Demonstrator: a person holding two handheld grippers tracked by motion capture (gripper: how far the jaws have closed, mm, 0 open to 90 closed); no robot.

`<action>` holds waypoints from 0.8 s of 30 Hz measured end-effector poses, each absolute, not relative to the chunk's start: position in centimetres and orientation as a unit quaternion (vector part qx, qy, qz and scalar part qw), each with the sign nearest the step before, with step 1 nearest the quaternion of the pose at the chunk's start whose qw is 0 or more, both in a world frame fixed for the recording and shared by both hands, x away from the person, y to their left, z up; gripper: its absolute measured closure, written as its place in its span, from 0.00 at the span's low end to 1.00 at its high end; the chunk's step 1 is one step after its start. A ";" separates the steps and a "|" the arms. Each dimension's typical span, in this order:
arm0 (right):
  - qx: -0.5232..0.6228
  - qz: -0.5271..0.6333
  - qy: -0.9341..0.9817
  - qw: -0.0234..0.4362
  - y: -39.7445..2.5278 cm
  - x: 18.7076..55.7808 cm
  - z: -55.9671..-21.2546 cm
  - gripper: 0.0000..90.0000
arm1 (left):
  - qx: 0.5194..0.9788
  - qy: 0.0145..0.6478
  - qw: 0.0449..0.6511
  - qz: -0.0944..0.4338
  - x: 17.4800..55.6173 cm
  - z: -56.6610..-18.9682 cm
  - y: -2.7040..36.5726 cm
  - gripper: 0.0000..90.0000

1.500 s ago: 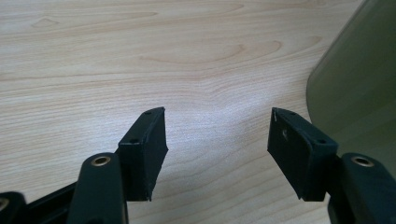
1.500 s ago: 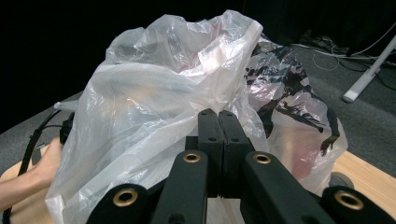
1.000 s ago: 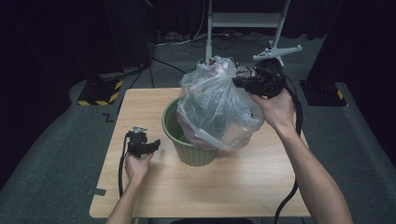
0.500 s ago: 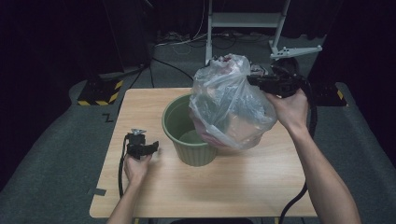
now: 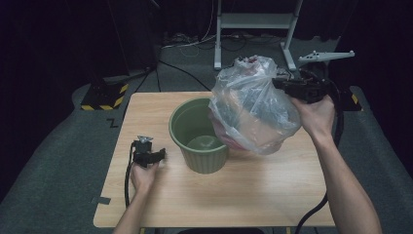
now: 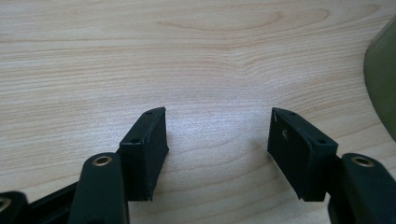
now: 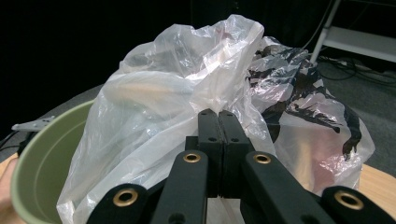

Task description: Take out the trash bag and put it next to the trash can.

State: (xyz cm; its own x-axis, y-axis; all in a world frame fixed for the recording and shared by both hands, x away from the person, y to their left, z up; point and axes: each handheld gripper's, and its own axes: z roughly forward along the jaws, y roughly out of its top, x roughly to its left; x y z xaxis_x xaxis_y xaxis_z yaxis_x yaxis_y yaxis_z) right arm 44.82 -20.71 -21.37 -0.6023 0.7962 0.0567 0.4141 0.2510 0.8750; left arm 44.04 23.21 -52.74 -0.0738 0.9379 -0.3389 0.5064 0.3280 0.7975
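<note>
A clear plastic bag with stuff inside hangs in the air just right of a green bin that stands in the middle of the wooden table. My right gripper is shut on the bag's film at its upper right. In the right gripper view the jaws pinch the bag at the right gripper, with the bin's rim at lower left. My left gripper rests low on the table left of the bin; in its own view the left gripper is open over bare wood.
A metal stand and cables lie on the dark floor beyond the table. A black-and-yellow striped block sits off the table's far left corner. The bin's green wall shows at the right edge of the left gripper view.
My right gripper has lifted the bag up out of the bin and carried it to the right. The left gripper has stayed where it was.
</note>
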 end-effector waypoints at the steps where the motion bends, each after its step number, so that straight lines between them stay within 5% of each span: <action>1: 0.398 0.467 0.762 0.206 -21.0 44.9 -21.5 0.99 | 0.526 0.688 0.432 0.250 44.0 -52.7 23.3 0.42; 24: 0.433 0.459 0.738 0.241 -24.7 44.6 -21.8 0.99 | 0.532 0.667 0.434 0.291 43.4 -53.6 22.7 0.38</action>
State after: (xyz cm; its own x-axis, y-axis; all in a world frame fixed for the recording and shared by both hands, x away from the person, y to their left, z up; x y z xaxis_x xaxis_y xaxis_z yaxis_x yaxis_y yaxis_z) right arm 44.61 -24.73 -21.76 -0.5096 0.8594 0.0418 0.4179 0.2047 0.8852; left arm 43.45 22.74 -53.62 -0.0577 0.9612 -0.2696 0.4563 0.2656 0.8492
